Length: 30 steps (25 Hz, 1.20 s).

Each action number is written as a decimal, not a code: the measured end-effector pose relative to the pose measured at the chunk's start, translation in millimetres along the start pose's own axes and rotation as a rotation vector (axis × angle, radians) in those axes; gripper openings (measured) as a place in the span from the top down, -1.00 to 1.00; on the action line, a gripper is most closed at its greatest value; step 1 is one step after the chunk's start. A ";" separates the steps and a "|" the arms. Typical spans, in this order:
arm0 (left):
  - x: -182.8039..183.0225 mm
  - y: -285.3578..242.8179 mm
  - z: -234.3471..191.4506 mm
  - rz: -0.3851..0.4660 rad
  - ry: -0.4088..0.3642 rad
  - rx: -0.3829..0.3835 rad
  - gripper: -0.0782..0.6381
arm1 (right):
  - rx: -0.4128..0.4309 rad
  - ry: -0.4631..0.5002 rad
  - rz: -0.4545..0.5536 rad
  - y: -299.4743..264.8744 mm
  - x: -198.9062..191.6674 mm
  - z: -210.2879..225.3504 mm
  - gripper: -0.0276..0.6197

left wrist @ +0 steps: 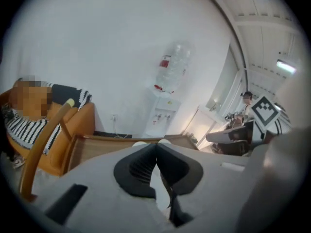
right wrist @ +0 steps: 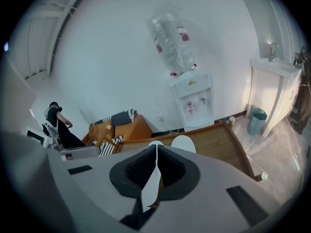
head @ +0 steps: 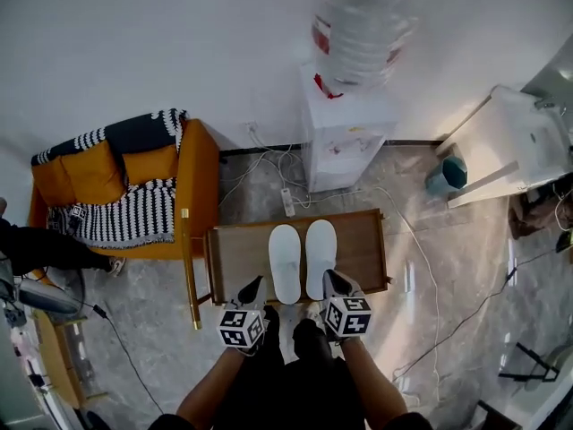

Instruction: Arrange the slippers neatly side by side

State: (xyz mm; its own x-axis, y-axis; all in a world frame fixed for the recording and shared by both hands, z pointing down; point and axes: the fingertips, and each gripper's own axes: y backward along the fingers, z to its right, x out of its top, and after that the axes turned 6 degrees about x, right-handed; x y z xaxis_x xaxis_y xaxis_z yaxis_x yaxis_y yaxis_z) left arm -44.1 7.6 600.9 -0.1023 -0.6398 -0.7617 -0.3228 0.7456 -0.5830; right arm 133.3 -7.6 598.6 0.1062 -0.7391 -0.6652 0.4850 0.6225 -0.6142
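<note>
Marble floor [head: 448, 267], wooden tabletop [head: 237, 253] in front of water dispenser [head: 345, 137], sofa [head: 134, 186] at left | left slipper [head: 285, 262] and right slipper [head: 320, 256] lie parallel, just beside each other, mid-tabletop | left tongs [head: 254, 285] together, empty, over tabletop's near edge | right tongs [head: 330, 278] together, empty, over right slipper's near end

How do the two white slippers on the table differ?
The left slipper lies slightly nearer the person than the right slipper. The right tool hides part of the right slipper's near end; the left slipper shows whole. Both are white, parallel, side by side.
</note>
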 end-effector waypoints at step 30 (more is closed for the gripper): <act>172.8 167.2 79.6 0.468 -0.185 -0.019 0.73 | 0.145 0.276 0.329 127.1 118.7 -118.1 0.88</act>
State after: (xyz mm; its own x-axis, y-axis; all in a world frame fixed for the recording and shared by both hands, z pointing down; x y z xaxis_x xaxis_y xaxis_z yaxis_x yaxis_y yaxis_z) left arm -40.9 36.5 349.3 -0.0726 -0.1928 -0.9785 -0.2997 0.9400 -0.1630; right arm 105.1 14.2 391.4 0.0493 -0.3998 -0.9153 0.5830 0.7556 -0.2986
